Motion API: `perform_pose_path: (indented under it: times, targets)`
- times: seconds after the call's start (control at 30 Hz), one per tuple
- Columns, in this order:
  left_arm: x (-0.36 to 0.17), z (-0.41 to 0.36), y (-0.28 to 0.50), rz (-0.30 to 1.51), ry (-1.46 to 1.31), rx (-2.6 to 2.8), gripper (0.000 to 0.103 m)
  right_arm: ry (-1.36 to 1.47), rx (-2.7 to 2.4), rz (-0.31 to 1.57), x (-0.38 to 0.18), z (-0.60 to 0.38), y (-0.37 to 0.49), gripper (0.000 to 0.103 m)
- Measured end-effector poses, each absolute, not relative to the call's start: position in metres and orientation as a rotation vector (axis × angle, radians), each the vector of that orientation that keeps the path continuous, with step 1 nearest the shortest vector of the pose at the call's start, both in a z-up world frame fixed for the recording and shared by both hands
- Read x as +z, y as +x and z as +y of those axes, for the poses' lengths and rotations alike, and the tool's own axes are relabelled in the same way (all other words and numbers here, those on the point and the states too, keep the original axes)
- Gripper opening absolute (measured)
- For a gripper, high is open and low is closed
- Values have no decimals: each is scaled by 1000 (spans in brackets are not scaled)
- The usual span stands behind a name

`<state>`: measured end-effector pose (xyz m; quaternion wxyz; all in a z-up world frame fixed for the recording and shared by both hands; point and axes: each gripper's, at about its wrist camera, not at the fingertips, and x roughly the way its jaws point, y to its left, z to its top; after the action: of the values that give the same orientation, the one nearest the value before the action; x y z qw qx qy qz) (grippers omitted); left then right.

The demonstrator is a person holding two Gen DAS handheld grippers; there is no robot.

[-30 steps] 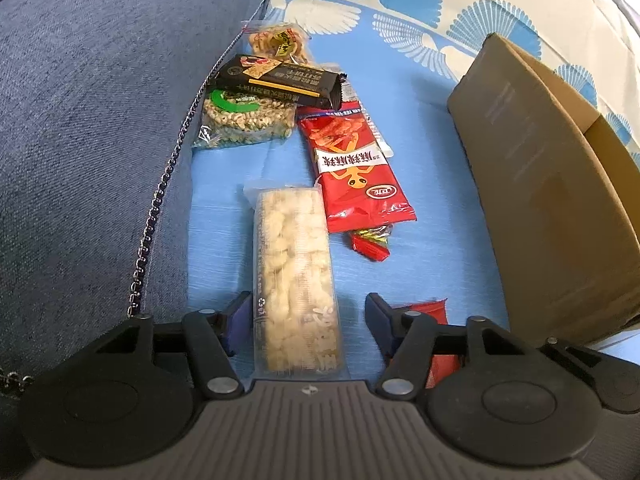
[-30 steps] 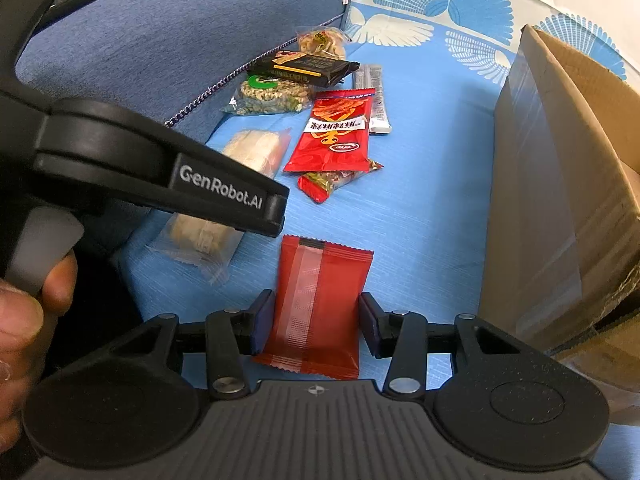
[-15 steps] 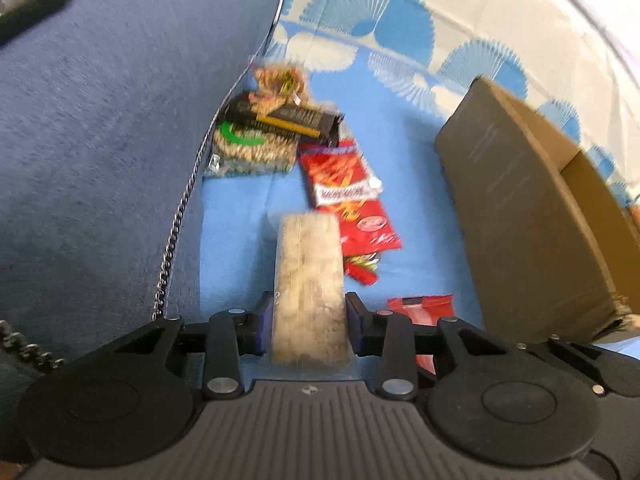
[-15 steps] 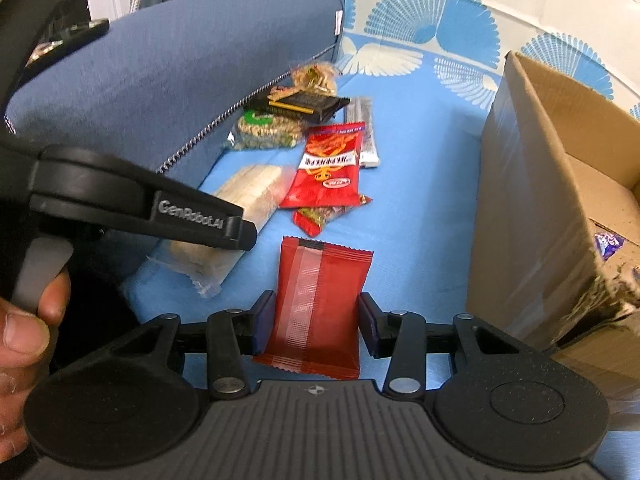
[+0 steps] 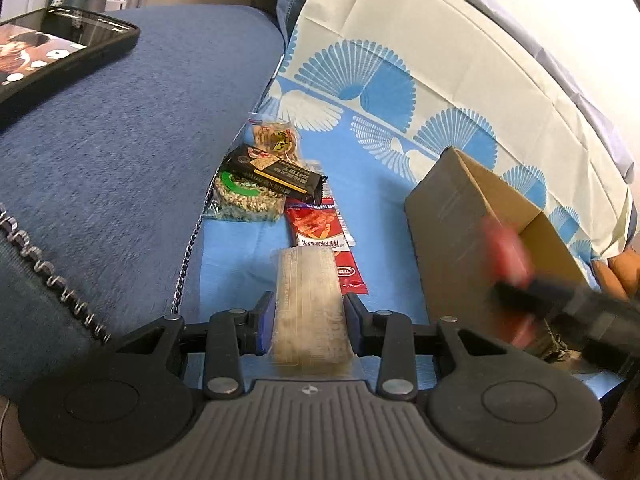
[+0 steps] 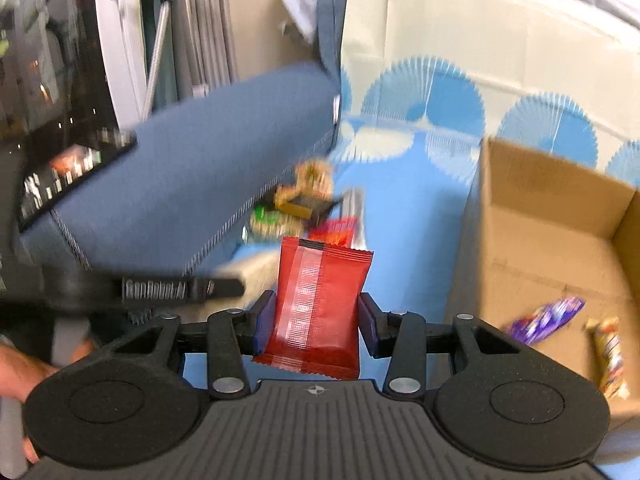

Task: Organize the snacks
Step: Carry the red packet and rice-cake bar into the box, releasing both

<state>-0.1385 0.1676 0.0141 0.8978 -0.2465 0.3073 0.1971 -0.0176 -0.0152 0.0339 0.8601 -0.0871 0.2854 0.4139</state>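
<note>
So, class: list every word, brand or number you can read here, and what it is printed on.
"GenRobot.AI", blurred: black handle of the left tool.
Long red snack packet: white band of characters, oval logo, unreadable.
Black snack bar wrapper: print too small.
Black smartphone: icons only.

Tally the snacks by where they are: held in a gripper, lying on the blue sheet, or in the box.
Held: 2, pale bar and red pack.
On sheet: 4 visible.
In box: 2 visible.
Total: 8.
</note>
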Motion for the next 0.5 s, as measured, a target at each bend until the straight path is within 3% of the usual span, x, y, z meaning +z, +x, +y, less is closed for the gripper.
perform_pose_path:
  times: [0.27, 0.37, 0.5]
  targets:
    - [26, 158, -154, 630, -549, 436, 40, -148, 835, 403, 100, -86, 32, 45]
    - [31, 152, -152, 644, -569, 456, 40, -164, 765, 344, 100, -118, 53, 45]
    - [41, 139, -143, 657, -589, 467, 40, -39, 665, 420, 76, -157, 78, 45]
